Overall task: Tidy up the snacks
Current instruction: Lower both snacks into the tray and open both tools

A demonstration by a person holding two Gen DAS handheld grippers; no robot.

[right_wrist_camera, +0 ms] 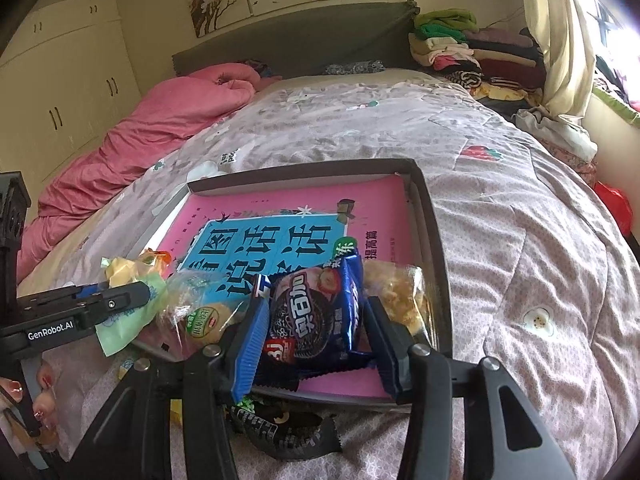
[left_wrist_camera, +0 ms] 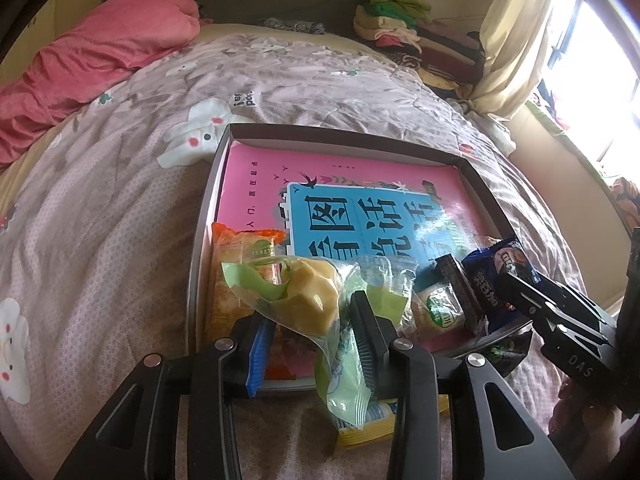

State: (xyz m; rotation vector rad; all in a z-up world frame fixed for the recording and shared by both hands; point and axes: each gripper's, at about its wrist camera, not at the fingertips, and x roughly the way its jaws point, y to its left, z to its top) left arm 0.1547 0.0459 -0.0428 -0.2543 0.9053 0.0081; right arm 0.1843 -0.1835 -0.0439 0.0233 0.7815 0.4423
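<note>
A shallow grey box (left_wrist_camera: 208, 200) (right_wrist_camera: 434, 240) lies on the bed with a pink book in it. My left gripper (left_wrist_camera: 310, 332) is shut on a green-and-clear cake packet (left_wrist_camera: 308, 292) over the box's near left corner; it also shows in the right wrist view (right_wrist_camera: 132, 308). My right gripper (right_wrist_camera: 316, 332) is shut on a blue Oreo packet (right_wrist_camera: 316, 312) over the box's near edge, seen in the left wrist view too (left_wrist_camera: 500, 272). An orange packet (left_wrist_camera: 240, 264), a round cake packet (left_wrist_camera: 440, 312) and a clear popcorn-like packet (right_wrist_camera: 400, 292) lie in the box.
A yellow packet (left_wrist_camera: 376, 420) and a dark packet (right_wrist_camera: 280, 428) lie on the quilt before the box. A pink blanket (left_wrist_camera: 80, 64) lies at the bed's left. Folded clothes (right_wrist_camera: 472, 52) are stacked at the head, right. A curtain and window are on the right.
</note>
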